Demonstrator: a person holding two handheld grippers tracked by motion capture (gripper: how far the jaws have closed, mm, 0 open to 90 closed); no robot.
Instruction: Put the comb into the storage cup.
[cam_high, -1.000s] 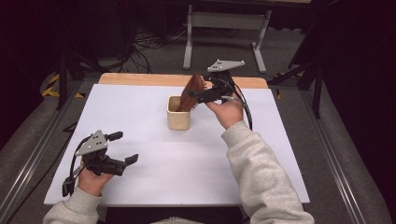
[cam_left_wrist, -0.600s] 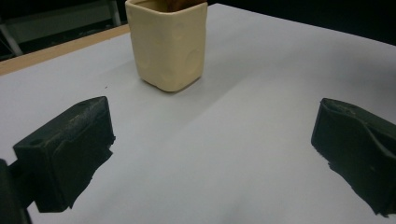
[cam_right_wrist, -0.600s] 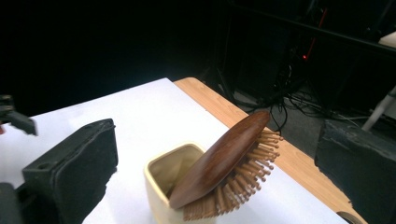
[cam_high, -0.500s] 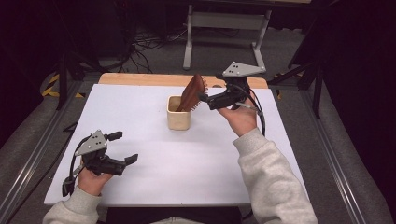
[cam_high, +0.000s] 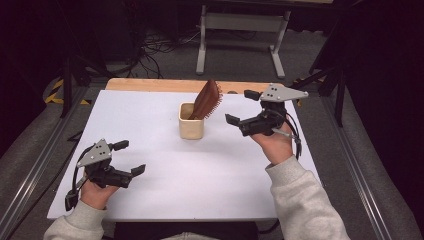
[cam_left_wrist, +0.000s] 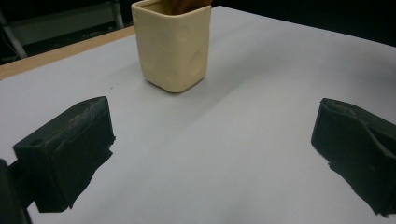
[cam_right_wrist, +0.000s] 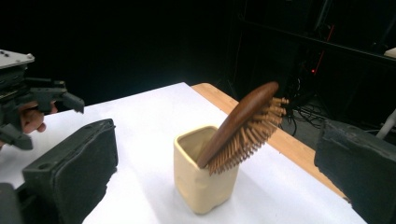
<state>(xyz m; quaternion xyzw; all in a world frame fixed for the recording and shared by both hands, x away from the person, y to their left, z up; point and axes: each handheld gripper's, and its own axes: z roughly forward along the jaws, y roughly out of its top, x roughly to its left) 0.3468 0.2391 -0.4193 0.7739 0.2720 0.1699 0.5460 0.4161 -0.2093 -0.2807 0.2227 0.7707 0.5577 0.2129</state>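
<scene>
Nearest you, your left gripper (cam_high: 131, 158) sits low over the near left part of the white table (cam_high: 150, 115), jaws spread wide with nothing between them; in the left gripper view bare tabletop fills the gap and the cream cup (cam_left_wrist: 172, 44) stands well ahead.

Farther out on the right, your right gripper (cam_high: 241, 108) hovers just beside the cup (cam_high: 191, 121), its jaws also spread wide and empty. It touches neither the cup nor the brush.

Beyond that, near the middle of the table toward its far edge, the wooden hairbrush (cam_high: 207, 99) stands handle-down in the cup, its head leaning against the rim and tilted toward the wooden strip (cam_high: 150, 85) at the back. In the right gripper view the bristles (cam_right_wrist: 247, 137) face down and outward over the cup's lip.

By the look of it, the placing is done: the brush rests in the cup on its own. What is left for you seems only to draw your right hand clear.
</scene>
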